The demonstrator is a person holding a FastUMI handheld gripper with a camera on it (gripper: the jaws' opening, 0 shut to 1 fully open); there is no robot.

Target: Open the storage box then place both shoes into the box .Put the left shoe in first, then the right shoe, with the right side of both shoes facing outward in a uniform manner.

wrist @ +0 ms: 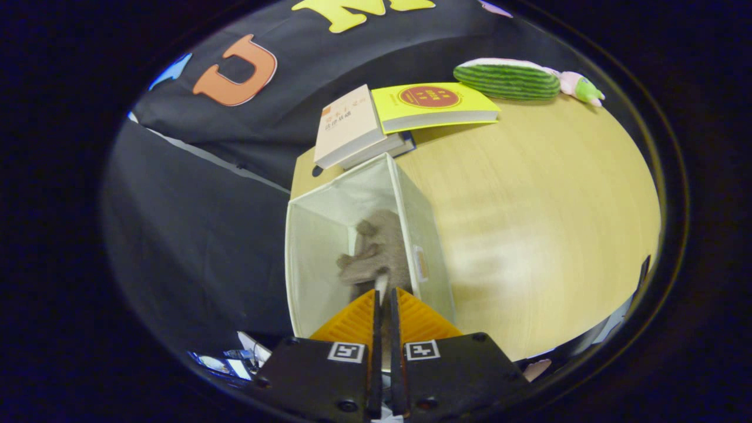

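Fingers (pixel 382 305) nearly closed, pinching a shoe's (pixel 379 252) pale edge, shoe hanging ahead inside the open storage box (pixel 311 258).

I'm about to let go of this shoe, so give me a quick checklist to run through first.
1. Storage box open: ok.
2. Gripper over the box mouth: ok.
3. Fingers nearly shut, pinching a thin edge of the shoe: ok.
4. Shoe inside the box walls: ok.
5. Shoe resting on the box floor: cannot tell.
6. Which shoe this is, and its right side outward: cannot tell.
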